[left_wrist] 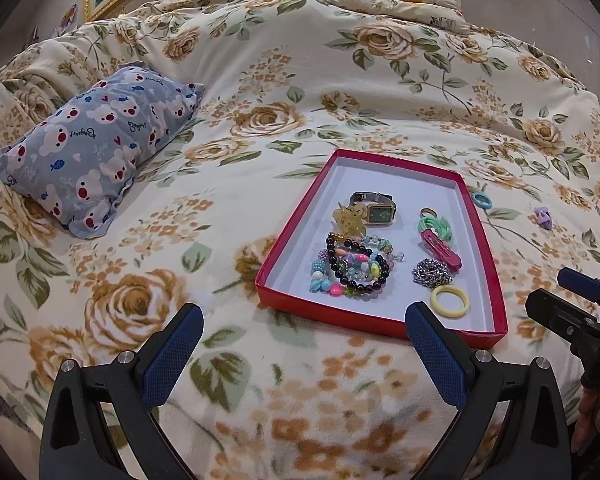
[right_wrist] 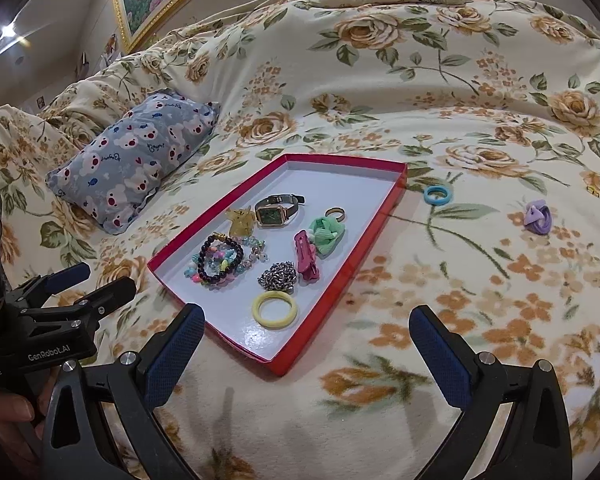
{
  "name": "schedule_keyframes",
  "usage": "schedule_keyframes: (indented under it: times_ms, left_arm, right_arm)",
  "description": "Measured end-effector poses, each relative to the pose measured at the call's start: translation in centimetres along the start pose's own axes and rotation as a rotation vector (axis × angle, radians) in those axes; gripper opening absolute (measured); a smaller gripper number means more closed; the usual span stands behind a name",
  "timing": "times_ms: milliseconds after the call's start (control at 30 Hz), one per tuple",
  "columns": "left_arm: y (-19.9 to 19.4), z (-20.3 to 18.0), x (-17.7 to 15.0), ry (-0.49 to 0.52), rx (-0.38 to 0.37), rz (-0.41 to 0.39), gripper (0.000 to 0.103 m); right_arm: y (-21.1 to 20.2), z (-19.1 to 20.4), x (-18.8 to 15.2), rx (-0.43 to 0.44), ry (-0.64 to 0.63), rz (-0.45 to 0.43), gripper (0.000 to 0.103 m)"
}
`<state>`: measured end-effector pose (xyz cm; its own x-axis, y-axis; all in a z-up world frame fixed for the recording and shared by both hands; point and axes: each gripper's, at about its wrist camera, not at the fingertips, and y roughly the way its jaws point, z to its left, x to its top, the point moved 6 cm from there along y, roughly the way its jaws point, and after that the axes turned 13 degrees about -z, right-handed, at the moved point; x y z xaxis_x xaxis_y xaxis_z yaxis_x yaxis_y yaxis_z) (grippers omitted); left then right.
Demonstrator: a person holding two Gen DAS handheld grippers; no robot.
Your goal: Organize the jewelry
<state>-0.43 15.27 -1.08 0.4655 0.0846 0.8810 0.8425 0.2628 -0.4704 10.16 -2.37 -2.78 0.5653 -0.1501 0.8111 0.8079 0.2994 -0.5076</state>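
Jewelry tray (right_wrist: 374,216); gripper (right_wrist: 66,280) marked "GenRobot.AI"

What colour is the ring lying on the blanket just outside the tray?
Light blue ring, clearest in the right wrist view.

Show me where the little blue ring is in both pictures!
Left wrist view: the blue ring lies on the blanket right of centre, just outside the red tray's far right corner.
Right wrist view: the blue ring lies right of centre, just past that same corner.
Shared landmark: the red tray.
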Motion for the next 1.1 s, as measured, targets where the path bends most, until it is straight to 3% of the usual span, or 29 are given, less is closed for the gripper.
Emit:
schedule_keyframes:
  times_ms: [1100]
  left_arm:
    - [-0.33, 0.07, 0.18, -0.008, -0.005, 0.0, 0.102]
  right_arm:
    - [-0.35, 0.87, 0.2, 0.014, -0.002, 0.0, 0.103]
